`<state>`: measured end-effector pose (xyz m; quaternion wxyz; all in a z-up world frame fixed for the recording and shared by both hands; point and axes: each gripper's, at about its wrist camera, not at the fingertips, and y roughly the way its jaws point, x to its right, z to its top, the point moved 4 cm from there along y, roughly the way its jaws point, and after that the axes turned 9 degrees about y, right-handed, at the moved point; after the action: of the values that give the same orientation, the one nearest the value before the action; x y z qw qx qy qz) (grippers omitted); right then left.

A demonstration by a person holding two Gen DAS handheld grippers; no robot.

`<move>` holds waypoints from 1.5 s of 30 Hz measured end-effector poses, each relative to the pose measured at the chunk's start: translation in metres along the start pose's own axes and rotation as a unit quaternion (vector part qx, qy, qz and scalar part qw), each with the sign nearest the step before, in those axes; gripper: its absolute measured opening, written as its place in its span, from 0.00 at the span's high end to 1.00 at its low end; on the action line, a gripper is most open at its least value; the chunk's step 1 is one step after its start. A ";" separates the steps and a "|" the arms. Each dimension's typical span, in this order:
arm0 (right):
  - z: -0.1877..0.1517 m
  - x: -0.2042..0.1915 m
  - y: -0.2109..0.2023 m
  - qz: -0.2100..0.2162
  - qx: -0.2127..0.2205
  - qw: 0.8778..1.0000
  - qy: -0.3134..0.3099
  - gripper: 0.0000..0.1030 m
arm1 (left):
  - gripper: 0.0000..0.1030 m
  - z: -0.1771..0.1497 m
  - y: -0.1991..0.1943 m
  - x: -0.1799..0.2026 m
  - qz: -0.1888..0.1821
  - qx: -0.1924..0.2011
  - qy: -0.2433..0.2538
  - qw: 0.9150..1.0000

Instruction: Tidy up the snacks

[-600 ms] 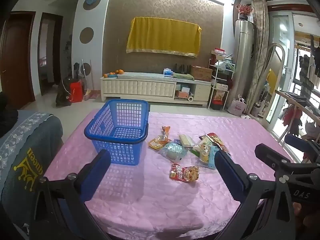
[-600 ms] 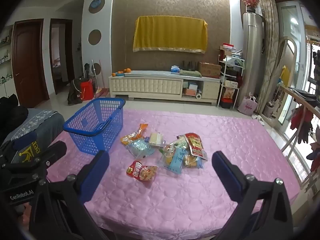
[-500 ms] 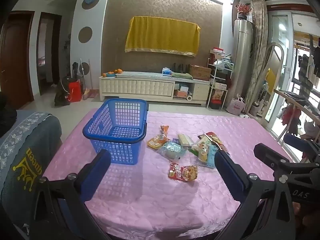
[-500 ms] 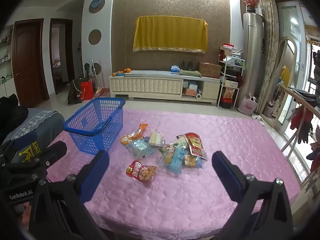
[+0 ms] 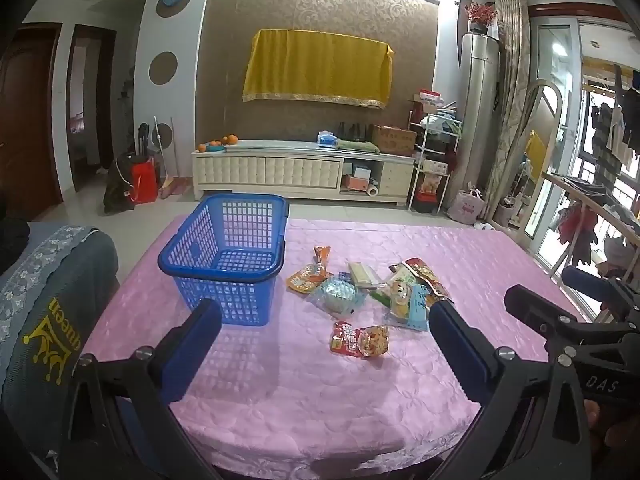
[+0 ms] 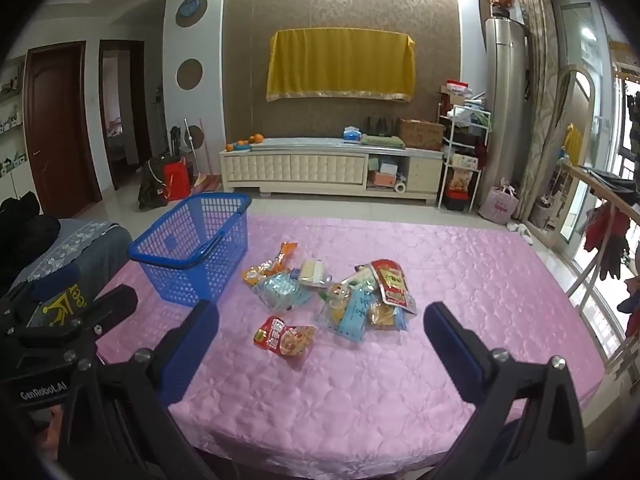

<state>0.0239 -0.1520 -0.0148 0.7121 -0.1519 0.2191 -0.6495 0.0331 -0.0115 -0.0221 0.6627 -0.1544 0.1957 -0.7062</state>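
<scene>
An empty blue plastic basket [image 5: 228, 264] [image 6: 196, 248] stands at the left of a pink-clothed table [image 5: 320, 392]. Right of it lies a loose heap of snack packets [image 5: 400, 292] [image 6: 360, 296], with a red-and-orange packet [image 5: 359, 339] [image 6: 285, 336] lying apart, nearest to me. My left gripper [image 5: 322, 324] hovers open above the table's near part, with nothing between its blue fingers [image 5: 188, 344]. My right gripper [image 6: 318, 322] is open too, empty, above the near edge. Each gripper shows at the side of the other's view.
A grey-blue chair back with yellow print [image 5: 48, 320] stands at the table's left. Past the table are a white TV cabinet [image 5: 300, 172], a shelf rack [image 5: 436, 160] and a drying rack with clothes [image 5: 592, 216] on the right.
The left wrist view has shifted slightly, so basket and snacks sit a little more to the left. The right gripper has hardly moved. Both stay open.
</scene>
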 end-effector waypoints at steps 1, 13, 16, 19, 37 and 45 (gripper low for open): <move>-0.001 0.001 -0.001 0.002 -0.001 1.000 0.002 0.00 | 0.00 0.000 0.000 0.001 -0.001 0.000 -0.001 1.000; -0.001 0.003 0.000 0.007 -0.009 1.000 0.004 0.00 | 0.00 0.000 0.001 0.000 -0.005 -0.005 0.001 1.000; -0.001 0.003 -0.001 0.008 -0.010 1.000 0.006 0.00 | 0.01 -0.001 0.000 0.000 -0.005 -0.006 0.001 1.000; -0.002 0.004 0.000 0.008 -0.009 1.000 0.005 0.00 | 0.01 -0.001 0.000 0.001 -0.007 -0.007 0.001 1.000; -0.005 0.006 0.001 0.010 -0.010 1.000 0.008 0.00 | 0.01 -0.003 0.000 0.003 -0.010 -0.009 0.001 1.000; -0.005 0.006 0.001 0.010 -0.011 1.000 0.009 0.00 | 0.00 -0.003 0.000 0.003 -0.010 -0.010 0.000 1.000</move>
<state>0.0227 -0.1574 -0.0204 0.7145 -0.1518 0.2341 -0.6416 0.0314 -0.0139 -0.0243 0.6537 -0.1628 0.2012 -0.7112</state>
